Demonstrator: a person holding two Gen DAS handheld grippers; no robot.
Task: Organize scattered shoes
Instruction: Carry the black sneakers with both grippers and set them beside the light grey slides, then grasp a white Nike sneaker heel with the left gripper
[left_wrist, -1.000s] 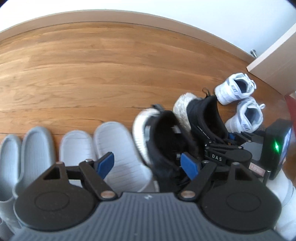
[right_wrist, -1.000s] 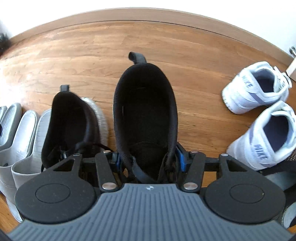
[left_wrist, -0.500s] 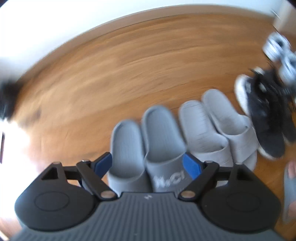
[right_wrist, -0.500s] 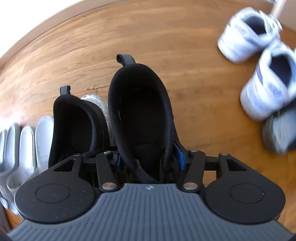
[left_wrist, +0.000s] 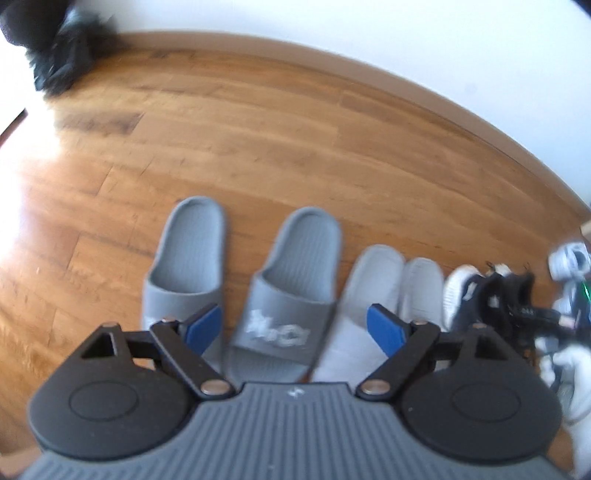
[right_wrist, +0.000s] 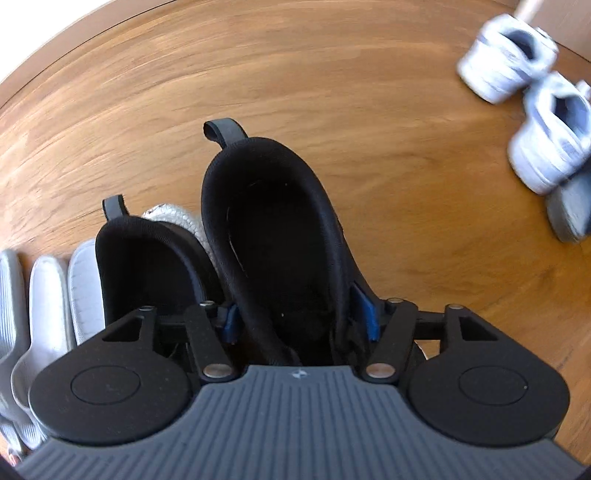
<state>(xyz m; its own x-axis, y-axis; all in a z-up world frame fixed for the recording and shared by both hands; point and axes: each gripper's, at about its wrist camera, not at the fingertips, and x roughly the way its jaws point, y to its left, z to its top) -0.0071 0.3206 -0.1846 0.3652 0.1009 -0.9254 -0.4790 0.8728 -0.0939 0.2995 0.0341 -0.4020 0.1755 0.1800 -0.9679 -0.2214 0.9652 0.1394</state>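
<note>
My right gripper (right_wrist: 301, 319) is shut on a black high-top sneaker (right_wrist: 273, 236), its blue pads pressing the collar from both sides. The matching black sneaker (right_wrist: 147, 258) with a white sole stands just left of it on the wooden floor. My left gripper (left_wrist: 295, 328) is open and empty above a dark grey slide (left_wrist: 291, 291). Its mate (left_wrist: 188, 258) lies to the left and a light grey pair (left_wrist: 373, 291) to the right. The black sneakers (left_wrist: 491, 299) show at the far right of the left wrist view.
Two white sneakers (right_wrist: 532, 107) lie scattered at the upper right of the right wrist view. Light grey slides (right_wrist: 51, 295) line the left edge there. A dark bundle (left_wrist: 55, 48) sits by the wall. A baseboard (left_wrist: 332, 74) runs along the back.
My left gripper has swung left from the black sneakers to over the grey slides, still open. My right gripper keeps its hold on the black sneaker and has turned a little left.
</note>
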